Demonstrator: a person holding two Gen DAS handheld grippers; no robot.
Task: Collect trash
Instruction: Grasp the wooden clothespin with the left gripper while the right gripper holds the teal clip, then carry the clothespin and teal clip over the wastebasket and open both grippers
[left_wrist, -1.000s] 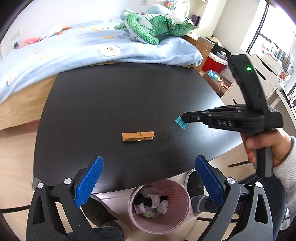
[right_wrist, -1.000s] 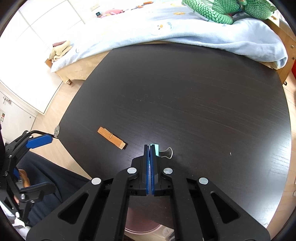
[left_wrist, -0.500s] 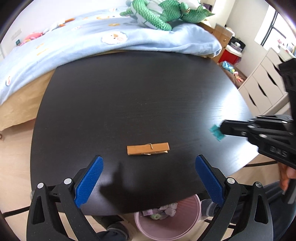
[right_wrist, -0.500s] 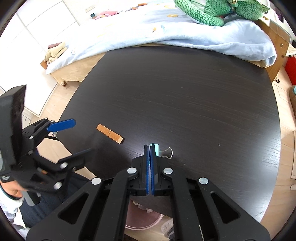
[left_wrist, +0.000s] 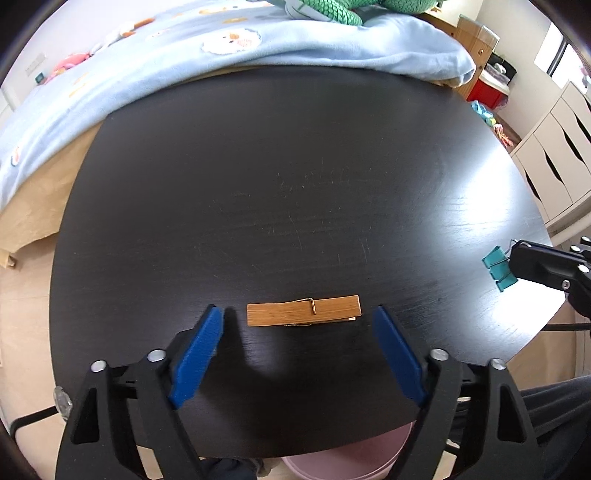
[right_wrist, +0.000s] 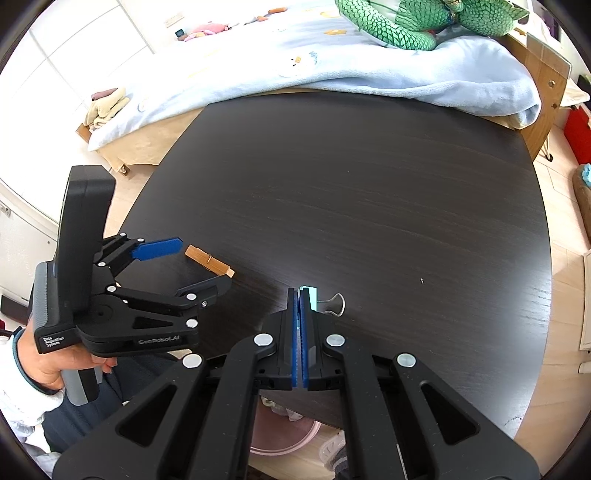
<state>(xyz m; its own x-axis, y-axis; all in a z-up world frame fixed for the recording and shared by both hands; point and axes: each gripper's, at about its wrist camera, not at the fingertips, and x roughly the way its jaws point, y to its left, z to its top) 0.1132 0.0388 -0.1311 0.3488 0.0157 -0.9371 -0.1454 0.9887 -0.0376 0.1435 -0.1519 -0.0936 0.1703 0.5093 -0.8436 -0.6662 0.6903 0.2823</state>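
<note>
Wooden clothespin (left_wrist: 303, 315) lies flat, long axis crosswise between the left tool's (left_wrist: 301, 354) spread, just-narrowing jaws, near the surface's (left_wrist: 295, 184) front edge; right tool (right_wrist: 299, 295) pinches a teal binder clip (right_wrist: 312, 297)

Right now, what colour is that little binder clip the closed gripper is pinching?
Teal, with silver wire handles. The binder clip shows best in the left wrist view, held in the right gripper.

Bright daylight, tabletop glare, fisheye-warped edges

Bedroom, daylit.
Black table (left_wrist: 295, 166) beside bed (right_wrist: 155, 147) with blue blanket (left_wrist: 332, 51); white drawers (left_wrist: 550, 177); wood floor (right_wrist: 565, 295).
</note>
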